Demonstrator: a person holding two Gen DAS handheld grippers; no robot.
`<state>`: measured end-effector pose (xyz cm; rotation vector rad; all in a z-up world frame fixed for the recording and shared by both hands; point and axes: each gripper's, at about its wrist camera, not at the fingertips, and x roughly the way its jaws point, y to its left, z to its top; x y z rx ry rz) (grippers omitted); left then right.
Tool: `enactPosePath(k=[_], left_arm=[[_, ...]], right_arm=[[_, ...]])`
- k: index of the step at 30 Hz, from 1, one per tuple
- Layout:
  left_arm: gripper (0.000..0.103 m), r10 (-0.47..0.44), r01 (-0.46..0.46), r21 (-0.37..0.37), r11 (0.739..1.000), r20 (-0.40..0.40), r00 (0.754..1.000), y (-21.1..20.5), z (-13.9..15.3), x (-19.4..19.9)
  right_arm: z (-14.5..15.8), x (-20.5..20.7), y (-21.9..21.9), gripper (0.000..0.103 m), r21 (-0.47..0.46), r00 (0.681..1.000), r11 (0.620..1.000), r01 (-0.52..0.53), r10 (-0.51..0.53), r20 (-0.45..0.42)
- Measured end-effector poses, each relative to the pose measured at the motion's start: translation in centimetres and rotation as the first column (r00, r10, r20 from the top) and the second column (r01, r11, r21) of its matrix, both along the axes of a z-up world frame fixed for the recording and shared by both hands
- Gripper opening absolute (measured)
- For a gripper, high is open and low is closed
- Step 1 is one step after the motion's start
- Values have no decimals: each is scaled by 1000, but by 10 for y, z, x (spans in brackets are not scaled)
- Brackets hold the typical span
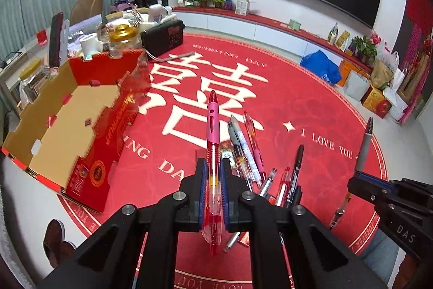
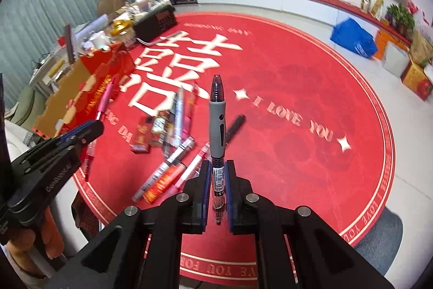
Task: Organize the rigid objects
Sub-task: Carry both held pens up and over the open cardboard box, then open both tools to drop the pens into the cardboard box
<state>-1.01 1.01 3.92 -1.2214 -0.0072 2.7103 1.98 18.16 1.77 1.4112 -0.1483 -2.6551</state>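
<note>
My left gripper (image 1: 212, 167) is shut on a pink and red pen (image 1: 212, 132) that points forward above the round red rug (image 1: 311, 110). My right gripper (image 2: 218, 167) is shut on a grey and black pen (image 2: 218, 123), held upright over the rug. Several loose pens (image 1: 251, 151) and small packets lie on the rug just right of the left gripper; they also show in the right wrist view (image 2: 173, 153). An open red cardboard box (image 1: 73, 126), empty inside, stands to the left. The right gripper shows at the right edge of the left wrist view (image 1: 360, 175).
A low cluttered table with a gold-lidded jar (image 1: 121, 34) and a black radio (image 1: 165, 37) stands behind the box. Bags and boxes (image 1: 379, 88) line the far right wall. A blue bag (image 2: 351, 37) lies at the rug's far edge.
</note>
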Motion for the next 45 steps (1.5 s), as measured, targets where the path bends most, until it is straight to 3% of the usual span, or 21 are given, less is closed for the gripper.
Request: enactPosePath(k=[8,13,20,26,35,45], left_arm=[[10,95,-94,15,995,-56,994,-40,27,-7],[10,198,-197,14,980,-81,977,-84,41,-17],[10,354,-357,-12,934,-105,929,-155,50,-36],[10,453,-458,-46,888,-91,887,-202,41,-58],[10,488,-491,-54,870,-55,871,-229,22,-82],[10,479,-479,-60,876,-20,878,-232,5,-108]], right_arm=[[27,-23,-49,11,-29,991,992,-124,123,-46],[45,-44,-95,11,-48,970,971,-235,231,-78],[64,-72,-167,11,-115,919,913,-391,379,-111],[62,-95,-224,11,-128,878,870,-477,463,-121],[44,-123,-259,11,-121,871,863,-491,484,-78],[29,-146,-273,11,-115,879,872,-476,476,-32]])
